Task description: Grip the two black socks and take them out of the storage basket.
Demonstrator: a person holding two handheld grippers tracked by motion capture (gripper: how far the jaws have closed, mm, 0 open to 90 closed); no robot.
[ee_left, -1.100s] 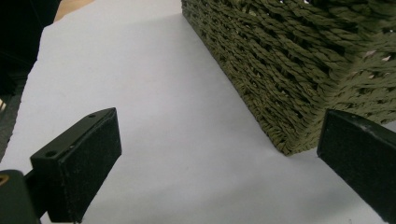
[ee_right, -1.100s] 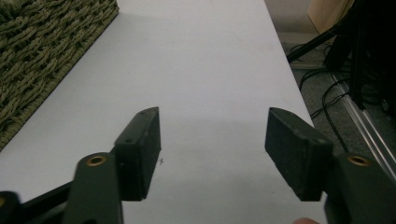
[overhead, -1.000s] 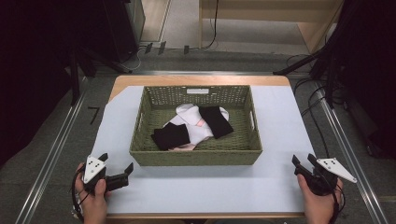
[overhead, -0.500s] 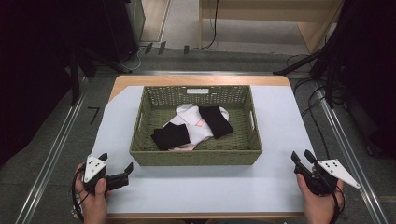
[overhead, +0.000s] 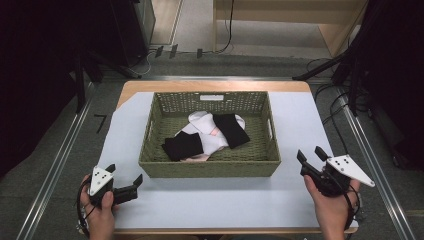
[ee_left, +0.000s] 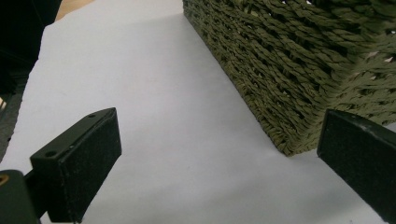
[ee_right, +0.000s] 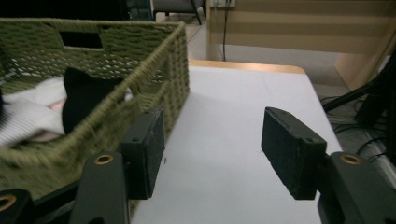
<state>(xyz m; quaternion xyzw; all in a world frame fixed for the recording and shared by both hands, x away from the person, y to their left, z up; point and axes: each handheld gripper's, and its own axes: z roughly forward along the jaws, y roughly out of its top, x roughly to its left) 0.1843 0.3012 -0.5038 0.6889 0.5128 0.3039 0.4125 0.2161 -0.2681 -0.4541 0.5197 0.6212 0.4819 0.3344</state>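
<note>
- A green wicker basket stands in the middle of the counter, which is covered by a white sheet.
- Black socks and white socks lie mixed in the basket; something pink shows among them.
- The left gripper sits at the counter's near left corner, held in the left hand, jaws apart and empty, pointing toward the basket's near left corner.
- The right gripper is at the near right, in the right hand, jaws apart and empty, beside the basket.
- Cables trail on the grey floor right of the counter.
</note>
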